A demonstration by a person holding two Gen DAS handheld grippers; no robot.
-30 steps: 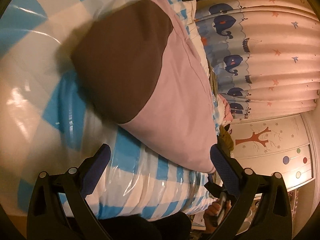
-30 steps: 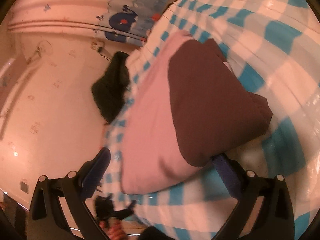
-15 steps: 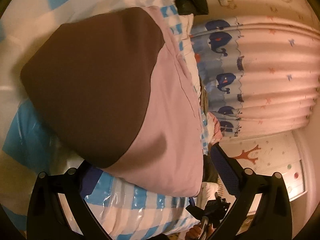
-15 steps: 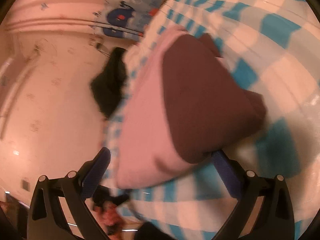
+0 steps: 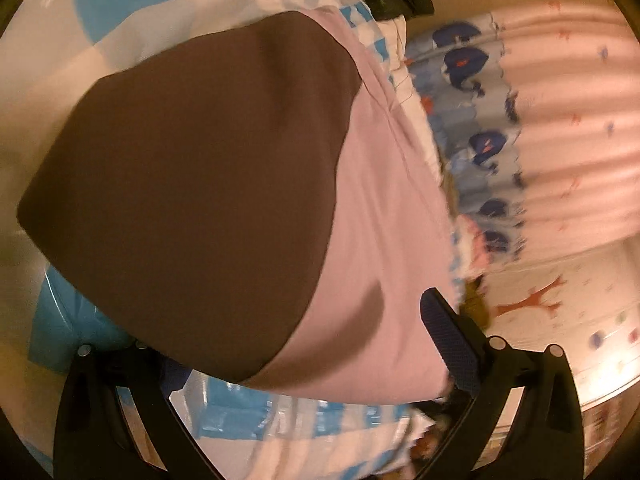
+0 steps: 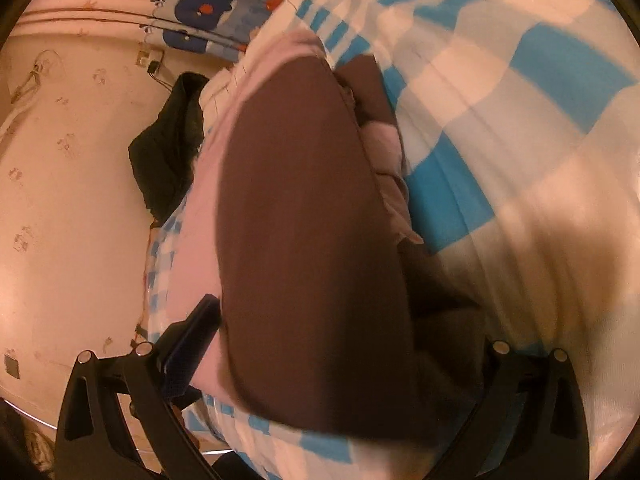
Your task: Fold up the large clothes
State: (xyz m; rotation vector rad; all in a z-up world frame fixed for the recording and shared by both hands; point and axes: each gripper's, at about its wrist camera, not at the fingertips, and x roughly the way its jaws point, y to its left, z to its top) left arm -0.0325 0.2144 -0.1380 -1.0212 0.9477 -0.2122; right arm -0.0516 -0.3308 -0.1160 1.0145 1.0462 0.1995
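On the bed, blue-and-white checked cover:
Surface: the bed cover (image 5: 224, 396) (image 6: 520, 80) carries the folded garment; a clear plastic film lies over its near part in the left wrist view.
Garment: brown-and-pink folded garment (image 5: 208, 184) (image 6: 304, 240), lying flat near the bed edge that faces the curtain; brown panel on top, pink layer beneath and beside it.
Left gripper (image 5: 304, 364): jaws spread wide, one finger at each near corner of the garment; left finger hidden under the brown edge, right finger against the pink edge. Nothing is clamped.
Right gripper (image 6: 340, 364): jaws spread wide, straddling the near end of the garment; right finger hidden by brown cloth.
Background: whale-print curtain (image 5: 480, 140) (image 6: 204, 8); dark cloth (image 6: 168, 148) at the far bed corner.
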